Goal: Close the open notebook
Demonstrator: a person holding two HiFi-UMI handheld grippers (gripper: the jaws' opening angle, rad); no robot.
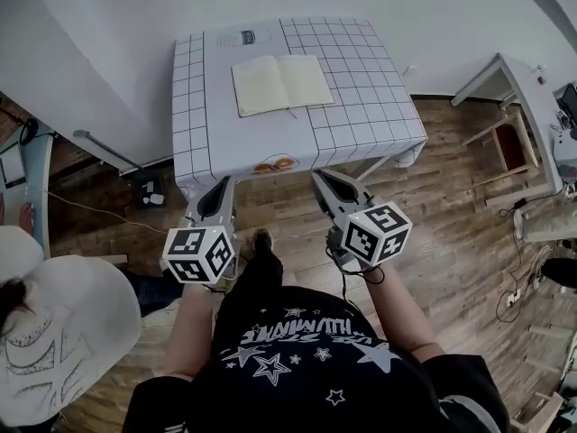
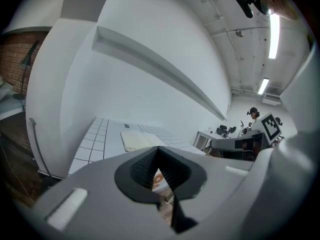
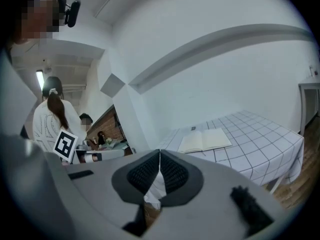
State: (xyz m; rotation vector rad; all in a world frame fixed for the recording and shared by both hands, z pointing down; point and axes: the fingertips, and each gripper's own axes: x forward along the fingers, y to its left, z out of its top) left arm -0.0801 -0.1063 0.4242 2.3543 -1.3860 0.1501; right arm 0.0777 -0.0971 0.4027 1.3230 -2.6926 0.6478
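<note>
The open notebook (image 1: 281, 83) lies flat with cream pages up on the white checked table (image 1: 361, 115). It also shows as the notebook (image 2: 140, 140) in the left gripper view and the notebook (image 3: 205, 140) in the right gripper view. Both grippers hang in front of the table's near edge, short of the book. My left gripper (image 1: 223, 187) is shut, its tips meeting with nothing between them. My right gripper (image 1: 321, 179) is shut and empty too.
A printed picture (image 1: 274, 163) sits at the table's near edge. A person in white (image 1: 54, 318) stands at my left. A white desk (image 1: 527, 106) and cables lie to the right on the wooden floor (image 1: 451, 233). A white wall is behind the table.
</note>
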